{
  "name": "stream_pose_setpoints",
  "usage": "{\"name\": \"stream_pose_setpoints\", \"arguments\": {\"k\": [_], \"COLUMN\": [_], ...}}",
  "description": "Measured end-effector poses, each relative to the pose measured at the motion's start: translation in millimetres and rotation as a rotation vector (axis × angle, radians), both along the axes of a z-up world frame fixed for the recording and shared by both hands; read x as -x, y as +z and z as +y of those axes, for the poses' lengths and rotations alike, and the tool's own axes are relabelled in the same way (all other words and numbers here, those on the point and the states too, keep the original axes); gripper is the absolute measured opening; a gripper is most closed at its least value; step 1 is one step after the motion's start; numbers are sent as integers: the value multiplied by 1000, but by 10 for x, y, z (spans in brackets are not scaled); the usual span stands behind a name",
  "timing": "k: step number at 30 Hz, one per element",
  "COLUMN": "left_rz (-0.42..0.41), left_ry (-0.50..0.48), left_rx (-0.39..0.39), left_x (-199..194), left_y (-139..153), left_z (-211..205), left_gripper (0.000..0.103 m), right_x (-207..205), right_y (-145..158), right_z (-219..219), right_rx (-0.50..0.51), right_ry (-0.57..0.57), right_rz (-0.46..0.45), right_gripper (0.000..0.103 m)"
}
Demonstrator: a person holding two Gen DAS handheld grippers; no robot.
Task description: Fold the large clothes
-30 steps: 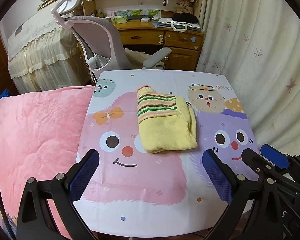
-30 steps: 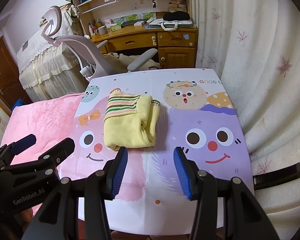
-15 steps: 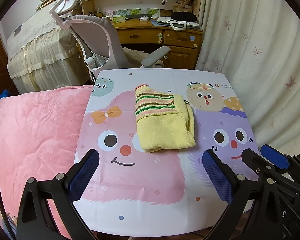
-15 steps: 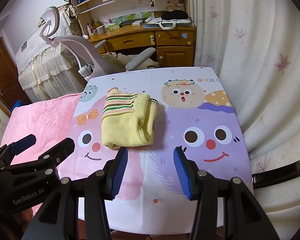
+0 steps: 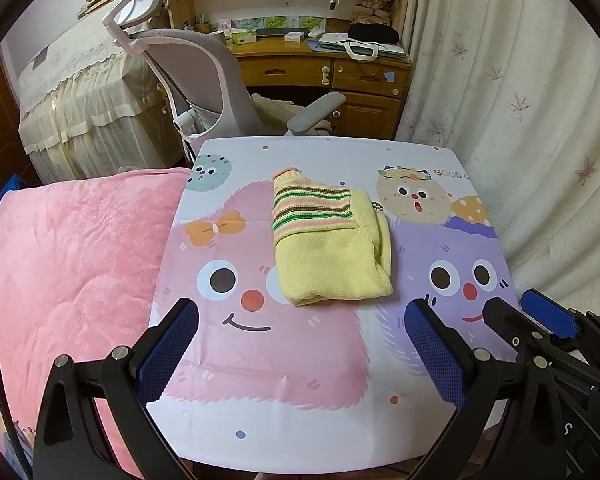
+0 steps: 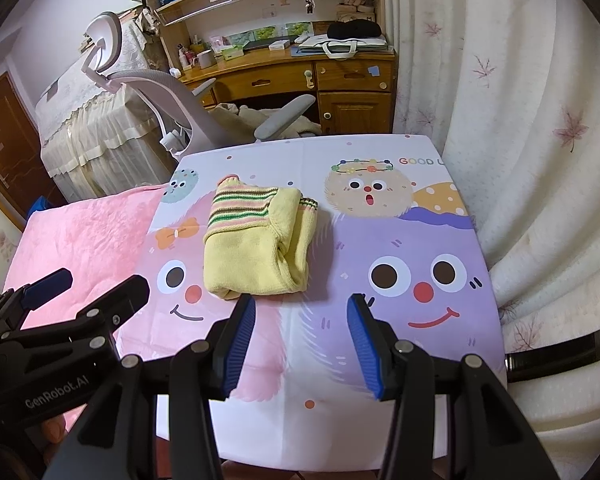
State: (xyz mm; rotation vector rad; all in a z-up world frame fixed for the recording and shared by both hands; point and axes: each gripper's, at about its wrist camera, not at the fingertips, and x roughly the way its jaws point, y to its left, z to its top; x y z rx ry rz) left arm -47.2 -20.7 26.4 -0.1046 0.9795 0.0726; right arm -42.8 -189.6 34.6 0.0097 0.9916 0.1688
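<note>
A yellow knitted sweater (image 5: 332, 248) with green, pink and brown stripes lies folded into a compact bundle in the middle of the table (image 5: 260, 408), which wears a cartoon-monster cloth. My left gripper (image 5: 302, 340) hangs above the table's near edge, short of the sweater, jaws wide apart and empty. In the right wrist view the same sweater (image 6: 256, 248) lies just beyond my right gripper (image 6: 302, 320), whose blue pads stand apart with nothing between them. The left gripper (image 6: 84, 292) shows at the lower left of that view, the right gripper (image 5: 532, 312) at the left view's lower right.
A pink quilted blanket (image 5: 68, 264) lies against the table's left side. Behind the table stand a grey office chair (image 5: 204, 80) and a wooden desk (image 5: 324, 68) with shelves. A white curtain (image 5: 520, 100) hangs along the right.
Both views have drifted slightly, so the sweater sits a touch higher and further left in frame. The sweater itself has not moved and both grippers stay open.
</note>
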Motion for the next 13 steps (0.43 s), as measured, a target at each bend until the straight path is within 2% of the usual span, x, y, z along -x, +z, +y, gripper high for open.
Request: {"name": "stream_pose_setpoints", "arguments": {"k": [13], "left_rz": [18], "left_ry": [8], "left_rx": [-10], "left_x": [-99], "left_y": [-9], "left_z": [8], "left_gripper": [102], "right_x": [-65], "right_y": [12], "right_z": [35], "right_rx": [-8], "right_ry": [9], "right_rz": [8], "right_gripper": [48]}}
